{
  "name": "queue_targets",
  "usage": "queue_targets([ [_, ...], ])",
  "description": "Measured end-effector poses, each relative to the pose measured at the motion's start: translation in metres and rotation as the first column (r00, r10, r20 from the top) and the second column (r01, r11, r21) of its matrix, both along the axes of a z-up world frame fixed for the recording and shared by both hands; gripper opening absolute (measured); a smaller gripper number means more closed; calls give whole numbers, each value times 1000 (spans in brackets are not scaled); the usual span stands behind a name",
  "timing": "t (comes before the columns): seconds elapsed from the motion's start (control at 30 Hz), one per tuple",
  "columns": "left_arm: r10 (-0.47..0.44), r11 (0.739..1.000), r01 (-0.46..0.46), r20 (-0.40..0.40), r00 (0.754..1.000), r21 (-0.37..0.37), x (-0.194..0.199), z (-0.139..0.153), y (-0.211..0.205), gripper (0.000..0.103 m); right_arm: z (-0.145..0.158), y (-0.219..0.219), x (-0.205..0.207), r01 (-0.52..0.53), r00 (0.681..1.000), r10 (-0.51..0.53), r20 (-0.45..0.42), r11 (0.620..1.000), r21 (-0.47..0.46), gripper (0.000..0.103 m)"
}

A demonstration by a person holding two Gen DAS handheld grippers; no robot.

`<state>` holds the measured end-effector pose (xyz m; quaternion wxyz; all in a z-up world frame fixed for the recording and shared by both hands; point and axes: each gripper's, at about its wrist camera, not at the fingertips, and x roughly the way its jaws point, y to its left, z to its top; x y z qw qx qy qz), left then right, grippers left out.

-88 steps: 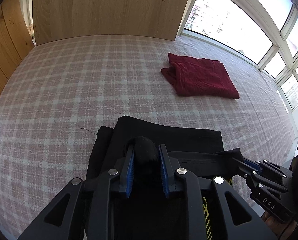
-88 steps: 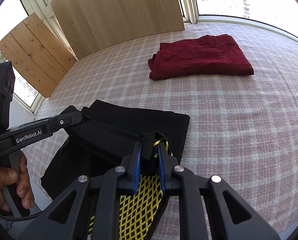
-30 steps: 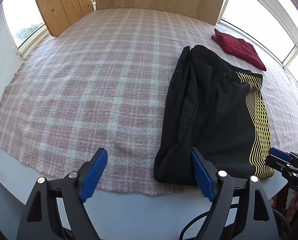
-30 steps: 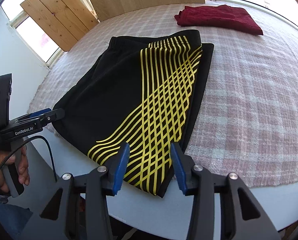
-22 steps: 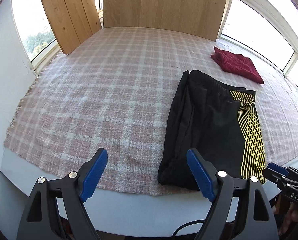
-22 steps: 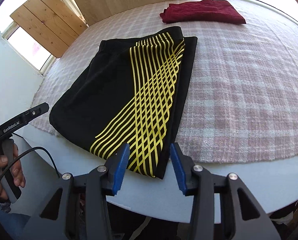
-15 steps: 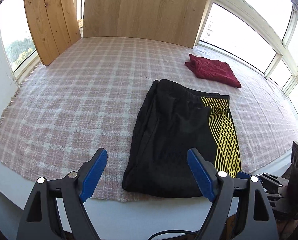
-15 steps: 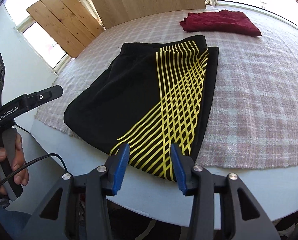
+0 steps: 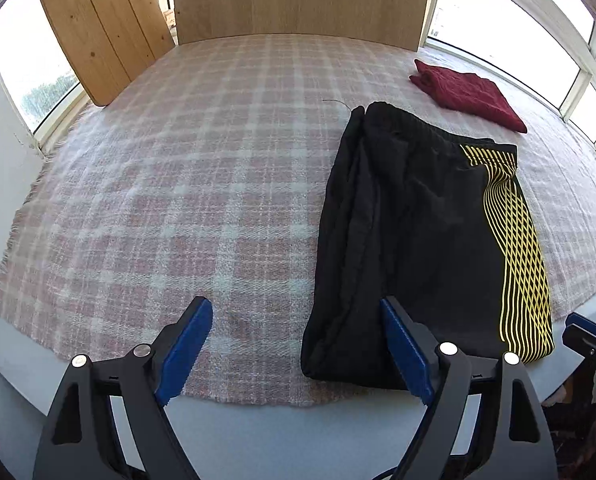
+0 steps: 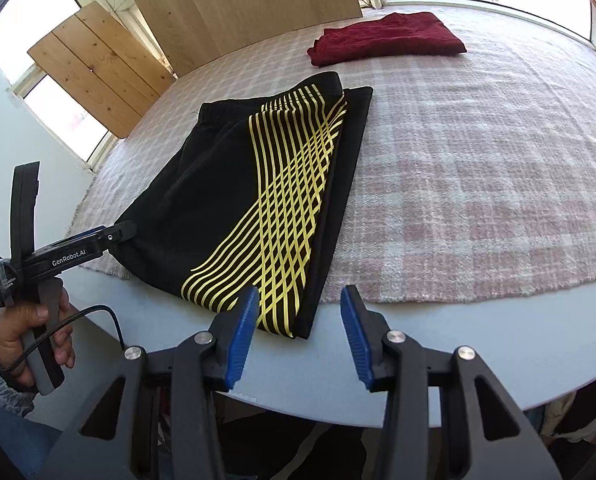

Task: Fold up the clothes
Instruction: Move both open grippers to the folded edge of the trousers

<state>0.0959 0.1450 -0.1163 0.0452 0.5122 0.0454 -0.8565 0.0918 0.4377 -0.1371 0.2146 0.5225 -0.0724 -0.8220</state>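
Black shorts (image 10: 226, 200) with yellow stripes lie folded on a plaid cloth (image 10: 477, 168) on the desk (image 10: 437, 328), their near end at the desk's edge. The right gripper (image 10: 298, 328) sits at bottom centre, jaws apart and empty. At left, a hand (image 10: 22, 332) holds the left gripper (image 10: 114, 236). A red garment (image 10: 385, 38) lies folded at upper right.
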Motion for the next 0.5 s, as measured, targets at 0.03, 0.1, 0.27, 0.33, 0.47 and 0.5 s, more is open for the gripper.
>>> queue_targets([
  [0.03,-7,1000,7,7,1000,0,-1,-1,2,84,-2,0,-1,2,1000,-1,12,1000,-4,42],
  [0.1,-20,1000,20,23,1000,1,-2,-4,6,84,-6,-2,-2,1,999,-1,33,1000,-12,42],
  [0.27,-14,998,9,75,997,62,-1,-16,-2,84,-13,-11,2,-3,997,3,77,1000,-7,44],
  [0.33,1,995,-10,80,997,103,3,-15,-9,84,-14,-11,5,7,996,-4,89,999,-37,44],
  [0.47,24,970,-41,76,997,239,5,-21,-18,84,-17,-12,5,29,995,-18,97,993,-118,45],
  [0.5,23,972,-39,72,997,232,3,-21,-17,84,-18,-12,5,39,995,-26,96,990,-136,44],
])
